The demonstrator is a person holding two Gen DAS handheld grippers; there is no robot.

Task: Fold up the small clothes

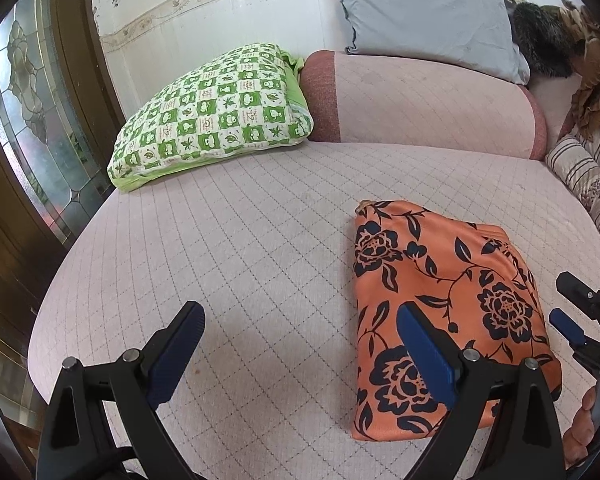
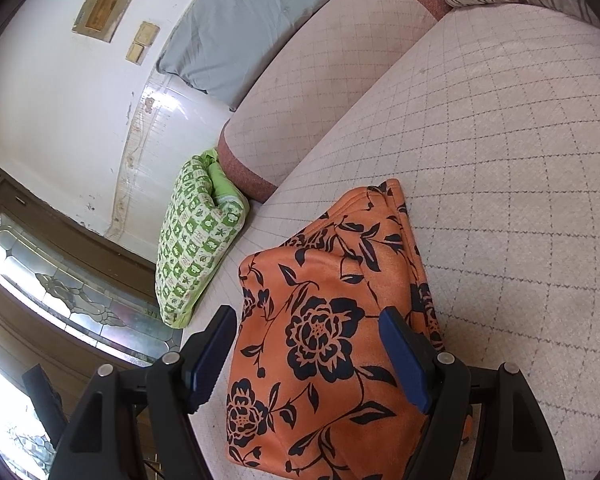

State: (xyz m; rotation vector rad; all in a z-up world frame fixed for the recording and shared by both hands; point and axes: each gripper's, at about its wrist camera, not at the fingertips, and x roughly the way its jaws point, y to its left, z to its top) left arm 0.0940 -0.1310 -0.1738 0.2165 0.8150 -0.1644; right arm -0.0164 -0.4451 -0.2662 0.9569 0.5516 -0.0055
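Hovering wide-open, both grippers' jaws grip nothing above the folded orange garment (image 2: 324, 344).

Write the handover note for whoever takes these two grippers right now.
Left gripper: open, empty, above the bare quilted sofa cover, just left of the garment.
Right gripper: open, empty, jaws straddling the garment's near end without pinching it.
Orange floral garment: lying on the seat as a compact folded rectangle, edges roughly lined up.
Green checked pillow: at the far left of the seat, clear of the work.
Done: this piece looks folded.
Left: check the layers at its far corner, tidy if needed. No other clothes to fold are in view.
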